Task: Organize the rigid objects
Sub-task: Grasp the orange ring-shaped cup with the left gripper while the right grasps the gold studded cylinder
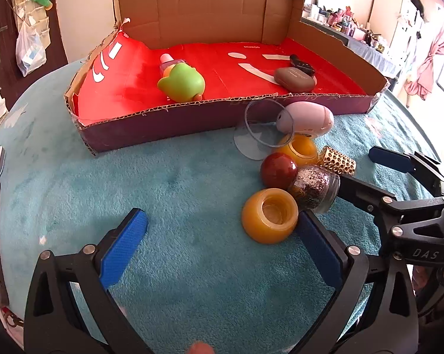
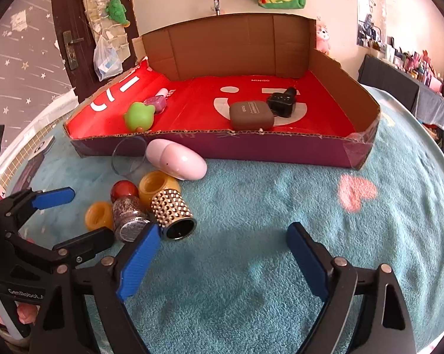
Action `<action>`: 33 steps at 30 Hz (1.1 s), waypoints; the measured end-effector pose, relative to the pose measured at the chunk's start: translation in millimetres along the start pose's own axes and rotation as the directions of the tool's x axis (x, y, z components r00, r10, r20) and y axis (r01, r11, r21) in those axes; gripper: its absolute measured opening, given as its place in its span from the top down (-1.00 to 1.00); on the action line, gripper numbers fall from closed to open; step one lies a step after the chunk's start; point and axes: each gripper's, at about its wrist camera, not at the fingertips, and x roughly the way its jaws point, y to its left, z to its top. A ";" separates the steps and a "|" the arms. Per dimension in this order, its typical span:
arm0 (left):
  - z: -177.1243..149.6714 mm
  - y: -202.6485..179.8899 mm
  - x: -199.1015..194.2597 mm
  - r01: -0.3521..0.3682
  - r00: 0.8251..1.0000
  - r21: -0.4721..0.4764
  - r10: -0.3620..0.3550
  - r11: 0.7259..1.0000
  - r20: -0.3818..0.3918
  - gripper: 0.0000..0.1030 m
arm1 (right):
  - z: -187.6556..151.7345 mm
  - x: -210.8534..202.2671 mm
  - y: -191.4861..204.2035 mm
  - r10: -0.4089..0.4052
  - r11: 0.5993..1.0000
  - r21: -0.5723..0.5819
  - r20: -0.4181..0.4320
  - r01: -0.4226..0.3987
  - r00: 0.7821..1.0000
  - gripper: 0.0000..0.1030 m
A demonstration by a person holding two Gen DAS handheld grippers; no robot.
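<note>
While both grippers, left (image 1: 222, 230) and right (image 2: 225, 243), stood spread and empty | I judged the studded gold metal cylinder (image 2: 172, 211) rigid, roll-prone | I'd grip its flanks.

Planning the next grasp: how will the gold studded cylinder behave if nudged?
The gold studded cylinder lies on its side, so it may roll, though the plush blanket probably damps that. It looks rigid; the studs should aid grip.

The left gripper (image 1: 222, 227) points down with its jaws spread wide and nothing between its pads. The right gripper (image 2: 222, 244) tilts down beside it, jaws apart and empty.
</note>
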 end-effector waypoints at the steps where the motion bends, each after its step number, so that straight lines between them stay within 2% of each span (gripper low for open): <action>1: 0.4 0.2 0.3 -0.002 1.000 0.001 0.002 1.000 0.000 -1.00 | 0.6 1.3 1.5 -0.001 1.000 -0.008 0.000 0.001 1.000 -0.69; 8: -0.1 0.6 1.3 -0.016 1.000 0.002 0.016 1.000 0.014 -1.00 | 6.4 10.7 11.3 -0.015 0.998 -0.060 0.006 0.016 1.000 -0.47; 10: -0.4 0.6 1.4 -0.021 1.000 0.001 0.021 1.000 0.021 -0.99 | 7.0 12.0 14.4 -0.024 0.997 -0.075 0.011 0.025 1.000 -0.33; 12: -0.2 0.7 1.2 -0.030 0.999 -0.002 0.030 1.000 0.031 -0.90 | 7.7 12.5 16.2 -0.019 0.997 -0.080 0.014 0.020 1.000 -0.19; 19: 0.2 0.3 -4.3 -0.030 0.998 0.009 0.029 1.000 0.063 -0.08 | 11.3 13.7 17.4 -0.006 0.997 -0.073 0.021 0.008 1.000 0.42; 20: -0.3 -0.8 -5.2 -0.027 0.997 0.015 0.026 1.000 0.068 0.08 | 11.2 13.7 17.4 -0.008 0.997 -0.072 0.023 0.009 1.000 0.45; 22: -1.2 -2.2 -6.3 -0.023 0.997 0.024 0.021 0.999 0.072 0.29 | 11.3 13.7 17.2 -0.006 0.998 -0.068 0.023 0.008 1.000 0.45; 33: -1.2 2.9 -18.3 0.012 0.996 0.013 -0.013 1.000 0.090 0.31 | 11.9 0.3 9.0 0.006 1.000 -0.014 0.040 -0.005 0.999 0.46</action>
